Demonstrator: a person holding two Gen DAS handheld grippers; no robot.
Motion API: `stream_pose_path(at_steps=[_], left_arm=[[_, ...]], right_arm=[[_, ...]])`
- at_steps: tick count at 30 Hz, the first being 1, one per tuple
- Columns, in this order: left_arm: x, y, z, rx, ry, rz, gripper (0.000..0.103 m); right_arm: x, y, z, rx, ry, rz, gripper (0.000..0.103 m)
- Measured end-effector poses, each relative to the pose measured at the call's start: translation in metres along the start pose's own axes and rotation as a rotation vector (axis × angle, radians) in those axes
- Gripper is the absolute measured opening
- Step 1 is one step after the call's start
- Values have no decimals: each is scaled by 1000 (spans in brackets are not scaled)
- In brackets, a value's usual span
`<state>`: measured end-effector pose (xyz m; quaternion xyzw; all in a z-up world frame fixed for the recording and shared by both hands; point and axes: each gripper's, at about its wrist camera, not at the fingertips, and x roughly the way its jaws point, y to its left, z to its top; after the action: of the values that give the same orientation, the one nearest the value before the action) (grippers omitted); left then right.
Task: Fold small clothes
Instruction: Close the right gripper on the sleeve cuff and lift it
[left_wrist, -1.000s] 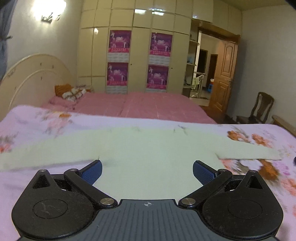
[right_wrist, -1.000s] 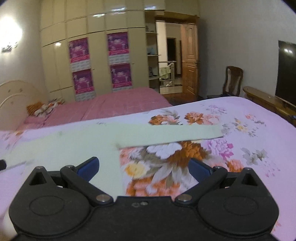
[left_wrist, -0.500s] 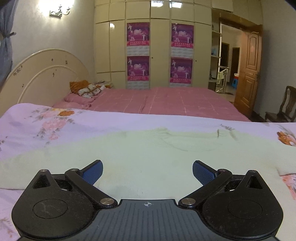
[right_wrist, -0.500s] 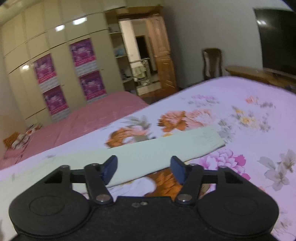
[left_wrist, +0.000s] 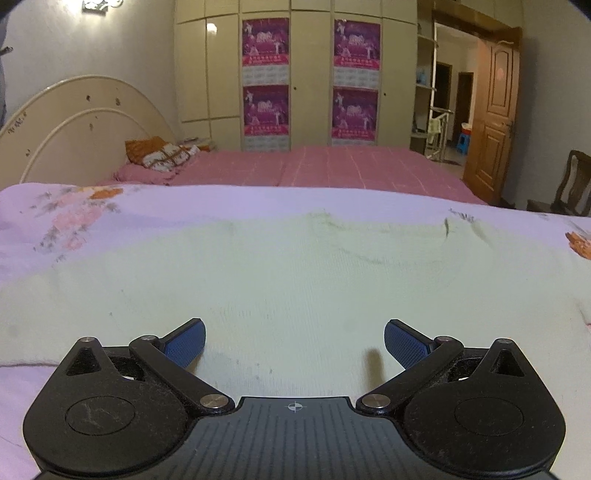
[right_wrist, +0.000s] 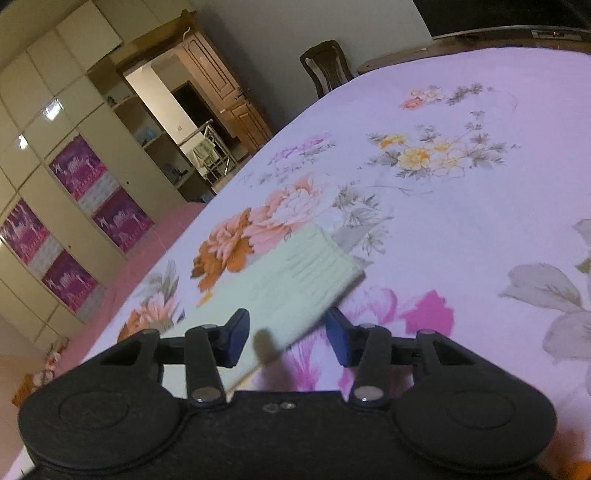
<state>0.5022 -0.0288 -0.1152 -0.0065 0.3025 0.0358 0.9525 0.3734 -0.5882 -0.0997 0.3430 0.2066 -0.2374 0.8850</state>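
Note:
A pale green knitted sweater lies spread flat on the floral bedspread. My left gripper hovers low over the sweater's body, its blue pads wide apart with nothing between them. In the right wrist view the sweater's right sleeve ends in a ribbed cuff on the bedspread. My right gripper is rolled to one side with its jaws closing. The sleeve's near edge lies between the pads, which do not press on it.
Beyond the floral bedspread lies a pink bed with a cream headboard and pillows. A wardrobe with purple posters fills the back wall. A wooden door and a dark chair stand to the right.
Both grippers have dropped closer to the sweater. The right one has moved out along the sleeve toward the cuff, rolled to one side, and its jaws have narrowed. The left stays wide open.

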Motion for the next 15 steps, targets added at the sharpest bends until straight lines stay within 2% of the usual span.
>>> stream_pose_path(at_steps=[2, 4, 6, 9, 15], left_arm=[[-1, 5, 1, -4, 5, -11, 103], [-4, 11, 3, 2, 8, -5, 103], [-6, 19, 4, 6, 19, -8, 103], [-10, 32, 5, -5, 37, -14, 103], [-22, 56, 3, -22, 38, 6, 103]], right_arm=[[6, 4, 2, -31, 3, -29, 22], [8, 9, 4, -67, 4, -57, 8], [5, 22, 3, -144, -18, -75, 8], [-2, 54, -4, -260, -53, -52, 7], [-16, 146, -46, -474, -39, 99, 7]])
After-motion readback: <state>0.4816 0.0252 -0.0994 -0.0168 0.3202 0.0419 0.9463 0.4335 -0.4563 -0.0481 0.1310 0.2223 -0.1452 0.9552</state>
